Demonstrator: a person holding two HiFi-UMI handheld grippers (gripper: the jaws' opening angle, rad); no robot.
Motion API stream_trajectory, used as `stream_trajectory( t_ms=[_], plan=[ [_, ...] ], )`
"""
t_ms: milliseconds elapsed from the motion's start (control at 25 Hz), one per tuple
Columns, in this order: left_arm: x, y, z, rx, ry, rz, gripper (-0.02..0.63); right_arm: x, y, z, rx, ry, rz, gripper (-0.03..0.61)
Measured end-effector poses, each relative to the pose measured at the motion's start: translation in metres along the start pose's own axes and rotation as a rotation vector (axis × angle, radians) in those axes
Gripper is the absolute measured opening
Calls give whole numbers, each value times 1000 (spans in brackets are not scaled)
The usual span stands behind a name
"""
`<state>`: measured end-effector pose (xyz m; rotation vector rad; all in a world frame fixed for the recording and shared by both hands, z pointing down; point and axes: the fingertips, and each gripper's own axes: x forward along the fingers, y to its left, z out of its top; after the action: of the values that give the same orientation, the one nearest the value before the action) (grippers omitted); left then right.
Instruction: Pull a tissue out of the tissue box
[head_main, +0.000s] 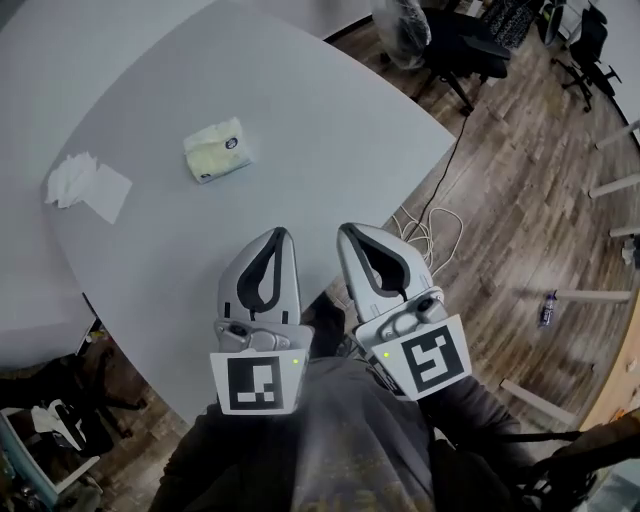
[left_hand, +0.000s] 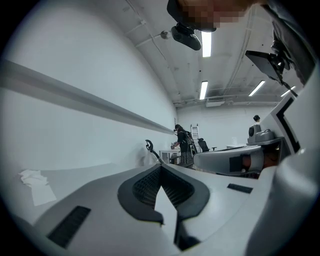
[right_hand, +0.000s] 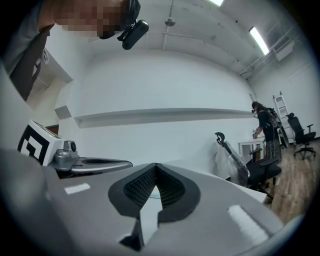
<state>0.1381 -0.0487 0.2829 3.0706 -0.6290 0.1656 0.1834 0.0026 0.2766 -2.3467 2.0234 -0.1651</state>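
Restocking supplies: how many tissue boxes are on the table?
1: the tissue box lies on the grey table, right of a pile of loose tissues; nothing looks hidden.

Smooth matt grey table (head_main: 300, 110), soft paper tissues (head_main: 86, 186), wood-grain plank floor (head_main: 520, 210)

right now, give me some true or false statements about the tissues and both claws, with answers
1. The box lies on the table. True.
2. The left claw grips a tissue. False: it is shut with nothing between its jaws.
3. In the head view, loose tissues lie left of the box. True.
4. The right claw is wide open. False: its jaws are together and hold nothing.
5. The box rests on the loose tissues. False: they lie apart, with bare table between them.
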Motion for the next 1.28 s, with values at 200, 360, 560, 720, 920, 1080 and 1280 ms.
stream_trajectory(
  t_ms=[200,360,560,720,920,1080,1280],
  plan=[
    [53,49,-18,-24,35,82,-2,80,-15,-13,5,45,120,2],
    [75,87,-27,-39,65,142,-2,137,-14,-6,-13,54,205,2],
    [80,133,-17,-67,46,243,-2,180,-1,15,-52,40,289,2],
    [84,161,-2,-65,24,322,-2,206,1,30,-62,28,345,2],
    [105,187,-7,-48,47,399,-2,239,-4,23,-47,34,434,2],
    [128,211,-31,-67,83,467,-2,271,-19,-8,-29,72,488,2],
    [139,233,-71,-121,134,537,-2,298,-24,-57,-35,113,551,3]
  ],
)
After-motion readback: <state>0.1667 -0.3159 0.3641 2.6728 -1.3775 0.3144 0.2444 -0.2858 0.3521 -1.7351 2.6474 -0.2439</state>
